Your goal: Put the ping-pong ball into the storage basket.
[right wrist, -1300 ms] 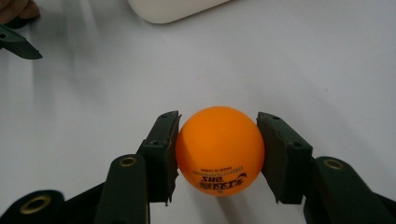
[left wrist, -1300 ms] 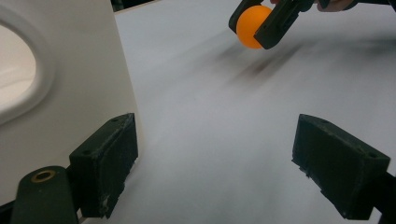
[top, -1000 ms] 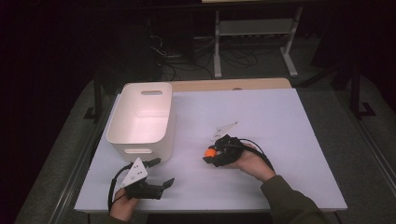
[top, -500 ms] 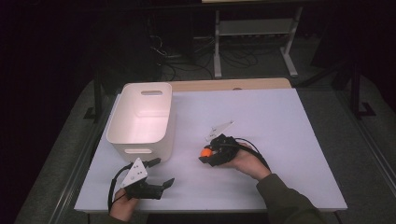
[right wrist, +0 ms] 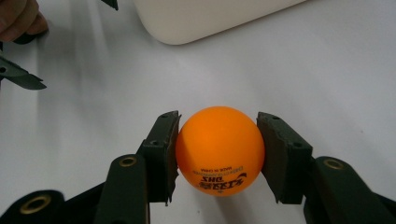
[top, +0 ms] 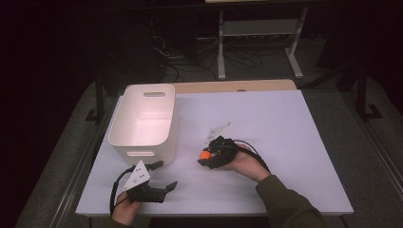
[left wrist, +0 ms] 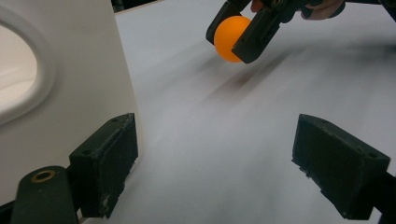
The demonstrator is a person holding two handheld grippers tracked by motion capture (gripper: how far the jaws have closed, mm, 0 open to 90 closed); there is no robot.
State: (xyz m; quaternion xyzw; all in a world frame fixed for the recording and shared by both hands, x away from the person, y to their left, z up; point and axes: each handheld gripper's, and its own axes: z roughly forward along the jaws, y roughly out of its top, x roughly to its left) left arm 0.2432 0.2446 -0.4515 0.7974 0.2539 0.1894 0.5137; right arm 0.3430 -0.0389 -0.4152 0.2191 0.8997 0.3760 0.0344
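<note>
White tabletop (top: 285, 123); white bin (top: 142, 121) at left, upright. Left gripper (top: 164, 176) just beside bin's near end, fingers spread wide, nothing between. Right gripper (top: 203, 158) mid-tabletop, fingers clamped on orange ball (right wrist: 219, 150), right of bin.

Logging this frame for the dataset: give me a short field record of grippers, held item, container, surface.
right gripper: shut on orange ball, held off the table
orange ball: between both pads, black print on its lower side
left gripper: open, nothing between its jaws, near the bin's front end
white bin: upright, left of the ball, nothing visible inside
table: white top
</note>
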